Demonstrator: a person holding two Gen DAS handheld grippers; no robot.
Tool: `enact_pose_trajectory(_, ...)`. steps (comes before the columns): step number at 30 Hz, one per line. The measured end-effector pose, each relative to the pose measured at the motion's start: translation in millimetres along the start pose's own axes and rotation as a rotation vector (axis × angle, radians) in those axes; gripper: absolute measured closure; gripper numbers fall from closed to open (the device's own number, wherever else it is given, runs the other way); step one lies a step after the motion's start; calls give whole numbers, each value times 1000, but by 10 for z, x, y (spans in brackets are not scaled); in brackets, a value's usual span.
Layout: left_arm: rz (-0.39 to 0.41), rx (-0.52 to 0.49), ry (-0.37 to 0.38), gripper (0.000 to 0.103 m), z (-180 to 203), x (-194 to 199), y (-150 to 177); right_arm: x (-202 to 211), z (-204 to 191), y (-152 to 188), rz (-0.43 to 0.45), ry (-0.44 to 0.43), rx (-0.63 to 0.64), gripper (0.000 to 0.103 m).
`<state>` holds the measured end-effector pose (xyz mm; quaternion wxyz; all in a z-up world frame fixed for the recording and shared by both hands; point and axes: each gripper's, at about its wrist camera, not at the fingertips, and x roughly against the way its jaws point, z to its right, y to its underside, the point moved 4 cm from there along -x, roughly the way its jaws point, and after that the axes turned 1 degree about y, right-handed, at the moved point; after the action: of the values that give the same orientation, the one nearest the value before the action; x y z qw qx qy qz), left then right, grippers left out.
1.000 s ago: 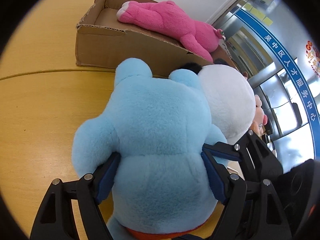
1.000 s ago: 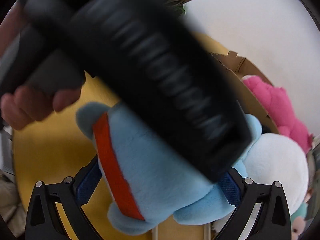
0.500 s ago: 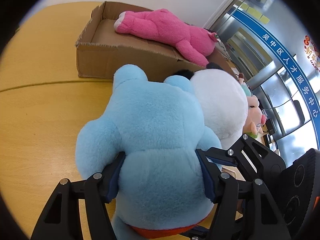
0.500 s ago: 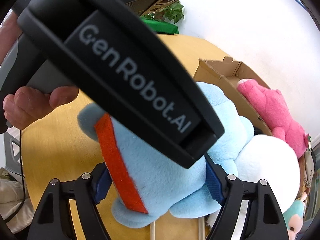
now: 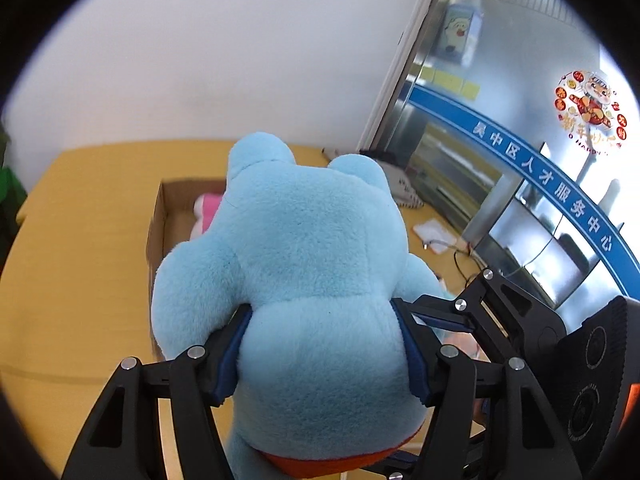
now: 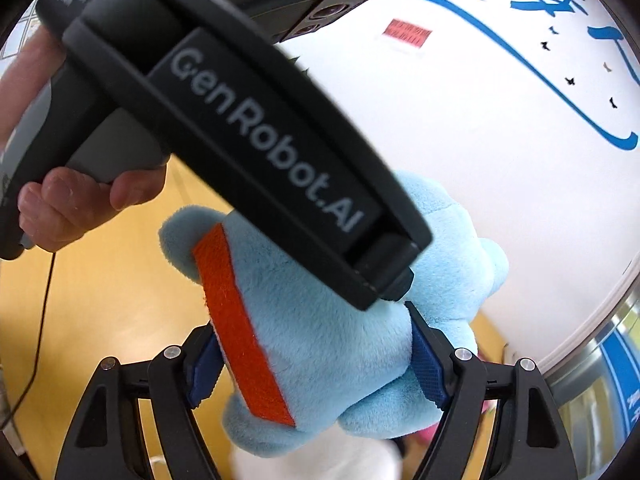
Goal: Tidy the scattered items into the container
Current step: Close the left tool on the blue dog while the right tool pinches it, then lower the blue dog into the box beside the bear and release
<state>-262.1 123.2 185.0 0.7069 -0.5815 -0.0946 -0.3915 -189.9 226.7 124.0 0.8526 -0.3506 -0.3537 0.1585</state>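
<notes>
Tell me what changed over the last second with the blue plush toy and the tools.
The blue plush toy was lifted off the table and now hangs above the cardboard box. Unchanged: left tool and right tool both clamp it, and the pink toy lies in the box.

The right gripper (image 6: 316,364) clamps the blue plush (image 6: 340,344) between both blue pads (image 6: 428,364), orange band (image 6: 240,332) facing left. The left gripper (image 6: 256,136), marked "GenRobot.AI", crosses above, held by a hand (image 6: 80,196). Yellow table (image 6: 100,300) lies beneath.
</notes>
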Motion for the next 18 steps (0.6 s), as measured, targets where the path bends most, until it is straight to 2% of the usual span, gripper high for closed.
enact_pose_trajectory(5,11,6,18,38,-207,-209,-503,-358,527,-116,-10,28,19,20)
enact_pose_trajectory(10,-37,72,38,37,-647,-639,-630,-924,799,17,-62,-25,5,19)
enact_pose_trajectory(14,-137,189,56,36,-1130,-1153,-340,-1460,776,395,-121,-155,-66,20)
enact_pose_trajectory(16,-212,292,82,36,-1398,-1453,-37,-1730,665,645,-189,-229,-84,20)
enact_pose_trajectory(18,-289,391,115,35,-1612,-1709,290,-1927,486,876,-264,-293,-46,20)
